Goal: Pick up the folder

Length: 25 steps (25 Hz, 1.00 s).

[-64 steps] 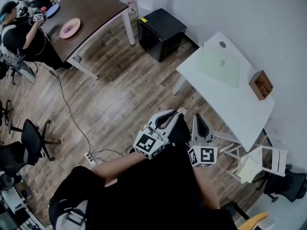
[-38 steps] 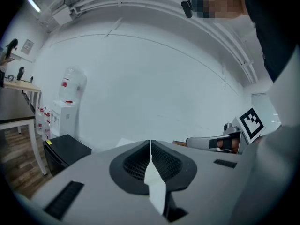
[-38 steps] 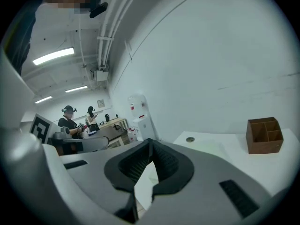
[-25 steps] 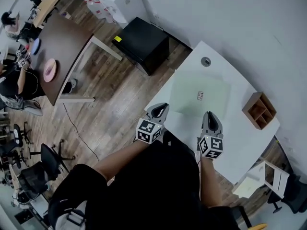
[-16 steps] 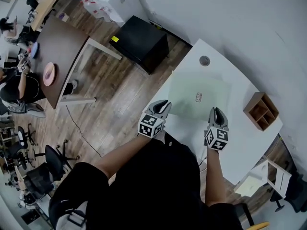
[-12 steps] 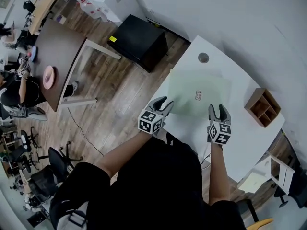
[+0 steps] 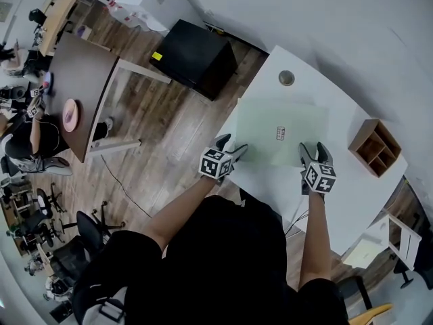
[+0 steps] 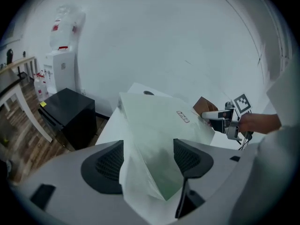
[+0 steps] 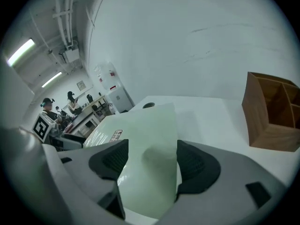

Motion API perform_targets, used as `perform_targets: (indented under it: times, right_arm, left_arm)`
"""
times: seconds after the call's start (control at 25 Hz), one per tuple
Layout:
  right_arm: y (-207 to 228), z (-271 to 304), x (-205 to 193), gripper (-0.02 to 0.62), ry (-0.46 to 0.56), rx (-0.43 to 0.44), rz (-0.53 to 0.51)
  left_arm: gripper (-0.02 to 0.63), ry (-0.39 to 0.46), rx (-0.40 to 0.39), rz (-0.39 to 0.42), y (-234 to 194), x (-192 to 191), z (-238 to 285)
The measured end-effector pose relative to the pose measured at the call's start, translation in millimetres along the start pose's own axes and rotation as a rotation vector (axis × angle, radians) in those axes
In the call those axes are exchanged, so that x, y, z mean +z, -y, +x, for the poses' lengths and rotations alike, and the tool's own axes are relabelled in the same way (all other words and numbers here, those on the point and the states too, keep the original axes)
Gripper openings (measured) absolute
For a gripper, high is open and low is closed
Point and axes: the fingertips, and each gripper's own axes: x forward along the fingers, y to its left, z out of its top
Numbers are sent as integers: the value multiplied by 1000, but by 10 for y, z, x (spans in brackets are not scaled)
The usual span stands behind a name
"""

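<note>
A pale green folder (image 7: 281, 131) lies flat on the white table (image 7: 352, 195), with a small label near its middle. My left gripper (image 7: 231, 147) is at the folder's near left corner and my right gripper (image 7: 315, 150) at its near right corner. In the left gripper view the jaws (image 8: 147, 161) are opening, and the folder's corner (image 8: 159, 121) sits between them with gaps to both pads. In the right gripper view the jaws (image 9: 152, 165) are also opening, and the folder's other corner (image 9: 140, 130) lies between them untouched.
A wooden compartment box (image 7: 376, 146) stands on the table to the right of the folder. A round grey cap (image 7: 286, 78) sits at the table's far end. A black cabinet (image 7: 196, 56) stands on the floor to the left, a brown table (image 7: 81, 87) beyond it.
Both grippers have come down and forward from above the table's near edge to the folder's near corners. Their jaws, shut a second ago, now stand apart.
</note>
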Motion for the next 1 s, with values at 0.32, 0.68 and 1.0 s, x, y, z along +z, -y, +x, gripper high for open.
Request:
perform_targets:
  times: [0.32,0.68,1.0]
  right_arm:
    - [227,51,-24,318,-31,20,65]
    - [130,213,-191,324,-146,159,123]
    - [145,306,-272,350,-199,241,185]
  left_arm:
    - [324,-9,-17,-13,77,38,140]
    - [327,-2,-27,-16,23,64,243]
    - [356,-58,-101,-112,-22,-12,291]
